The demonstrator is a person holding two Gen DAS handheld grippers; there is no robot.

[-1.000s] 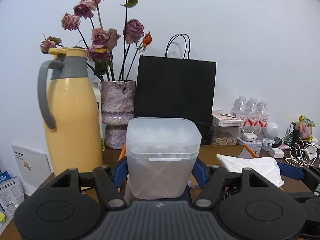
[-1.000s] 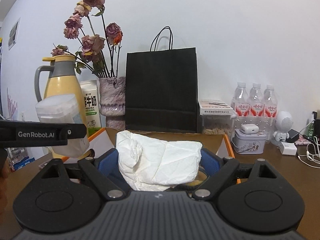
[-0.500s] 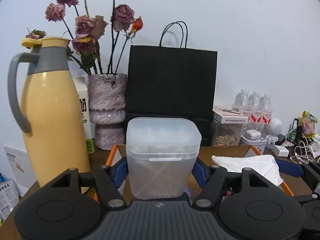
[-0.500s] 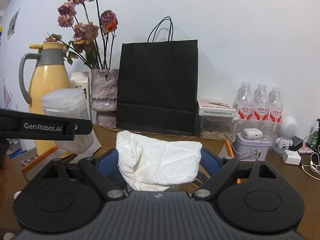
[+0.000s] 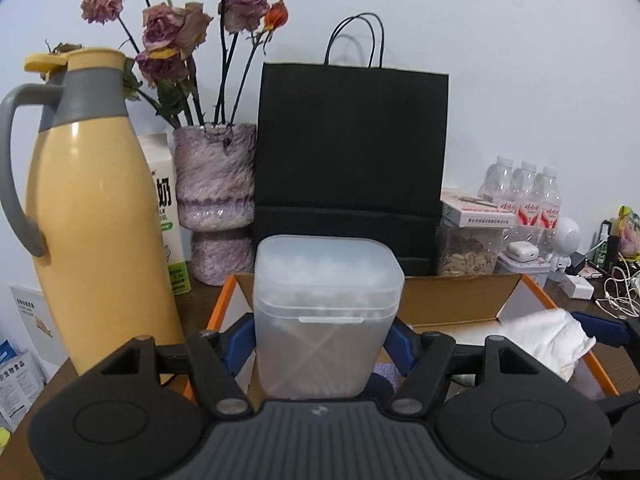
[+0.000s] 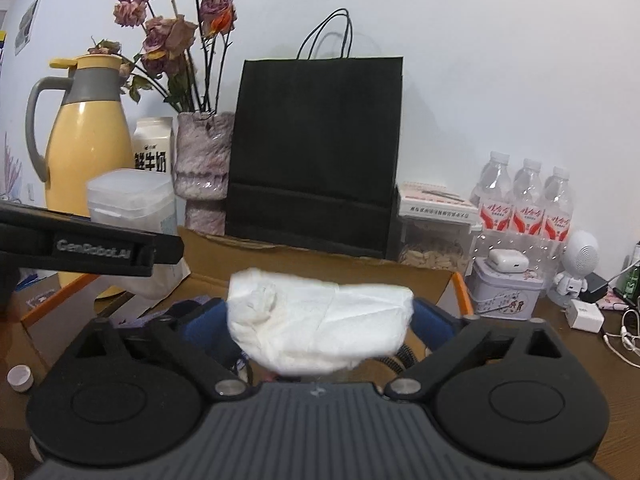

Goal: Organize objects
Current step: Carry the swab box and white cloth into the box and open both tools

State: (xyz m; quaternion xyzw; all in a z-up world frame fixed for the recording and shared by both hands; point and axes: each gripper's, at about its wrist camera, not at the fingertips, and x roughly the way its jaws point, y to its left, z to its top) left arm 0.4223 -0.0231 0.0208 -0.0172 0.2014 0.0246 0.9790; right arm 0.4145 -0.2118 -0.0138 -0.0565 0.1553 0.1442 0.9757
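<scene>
My left gripper is shut on a frosted plastic box of cotton swabs and holds it upright over the open orange-edged cardboard box. The swab box also shows in the right wrist view, held at the left. My right gripper is shut on a white tissue pack, held over the same cardboard box. The pack also shows in the left wrist view at the right.
Behind the box stand a yellow thermos, a milk carton, a vase of dried roses and a black paper bag. Water bottles, a tin, chargers and cables lie to the right.
Both grippers have moved forward and down towards the cardboard box, each still holding its object. The left one has also shifted right, away from the thermos.
</scene>
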